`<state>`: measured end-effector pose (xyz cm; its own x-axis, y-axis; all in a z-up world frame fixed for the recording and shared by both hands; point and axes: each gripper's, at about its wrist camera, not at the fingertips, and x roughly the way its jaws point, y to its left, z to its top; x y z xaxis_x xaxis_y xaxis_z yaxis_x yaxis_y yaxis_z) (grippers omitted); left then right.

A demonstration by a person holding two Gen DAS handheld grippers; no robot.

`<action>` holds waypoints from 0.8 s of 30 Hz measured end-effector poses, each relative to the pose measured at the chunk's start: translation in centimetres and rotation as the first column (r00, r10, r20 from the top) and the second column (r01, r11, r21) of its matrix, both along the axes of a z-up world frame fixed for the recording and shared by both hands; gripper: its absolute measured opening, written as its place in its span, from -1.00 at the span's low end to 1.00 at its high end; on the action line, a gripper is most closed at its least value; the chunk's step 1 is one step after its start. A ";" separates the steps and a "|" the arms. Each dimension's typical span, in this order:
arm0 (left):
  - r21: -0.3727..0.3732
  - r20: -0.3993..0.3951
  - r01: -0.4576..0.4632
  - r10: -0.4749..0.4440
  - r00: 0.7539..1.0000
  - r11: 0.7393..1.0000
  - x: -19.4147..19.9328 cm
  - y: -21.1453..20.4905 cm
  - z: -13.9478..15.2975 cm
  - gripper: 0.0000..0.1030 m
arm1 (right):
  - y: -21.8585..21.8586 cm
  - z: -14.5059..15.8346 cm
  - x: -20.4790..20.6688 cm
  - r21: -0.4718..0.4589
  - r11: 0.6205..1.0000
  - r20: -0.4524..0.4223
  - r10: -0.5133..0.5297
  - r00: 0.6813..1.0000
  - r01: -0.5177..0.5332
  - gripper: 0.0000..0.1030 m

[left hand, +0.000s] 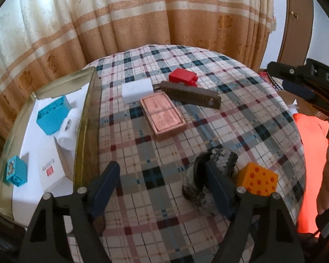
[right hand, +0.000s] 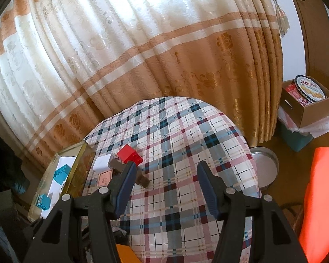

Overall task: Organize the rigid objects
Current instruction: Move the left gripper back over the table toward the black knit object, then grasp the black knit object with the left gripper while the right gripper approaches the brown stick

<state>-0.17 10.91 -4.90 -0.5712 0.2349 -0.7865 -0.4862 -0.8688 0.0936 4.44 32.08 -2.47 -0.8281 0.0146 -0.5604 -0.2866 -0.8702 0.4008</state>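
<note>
Left tool (left hand: 162,184) is hanging open beside the rock (left hand: 210,175), lining up a grasp. Right tool (right hand: 164,188) is waiting open and empty over the worktop (right hand: 186,131).

I see backlit cream-and-tan curtains (right hand: 142,54) filling the upper frame, and a wooden door (right hand: 311,32) at upper right.

Home, living room or bedroom by look of it. Heavy cream-and-tan floral curtain (right hand: 142,54) fills far side. Bench under plaid tablecloth (left hand: 186,120), household style. Far right on floor: cardboard box (right hand: 311,109) holding butter cookie tin (right hand: 309,87). Brown wooden door (left hand: 298,22) at far right.
</note>
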 end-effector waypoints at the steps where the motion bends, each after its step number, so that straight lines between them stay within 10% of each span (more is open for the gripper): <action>1: -0.007 -0.003 0.004 -0.004 1.000 1.000 0.0 0.1 0.0 0.56 | 0.1 0.0 0.1 0.001 1.000 -0.002 -0.002 1.000 0.002 0.17; 9: -0.081 -0.067 -0.029 0.024 0.997 0.996 0.0 0.1 0.2 0.46 | 0.7 -0.1 0.3 -0.019 1.000 -0.005 -0.017 1.000 0.017 0.17; 14: -0.116 -0.132 -0.077 0.062 0.989 0.990 -1.0 0.8 0.2 0.76 | 0.3 0.0 0.1 -0.017 1.000 -0.001 0.000 1.000 0.000 0.17; 18: -0.016 -0.069 -0.023 0.022 0.997 1.000 -0.9 0.2 0.8 0.76 | 0.2 0.0 0.1 -0.007 1.000 -0.003 0.008 1.000 -0.008 0.17; 24: -0.088 -0.066 0.096 -0.102 0.993 0.992 0.3 2.4 0.1 0.77 | 0.2 0.1 0.1 -0.021 1.000 -0.001 0.002 1.000 -0.002 0.17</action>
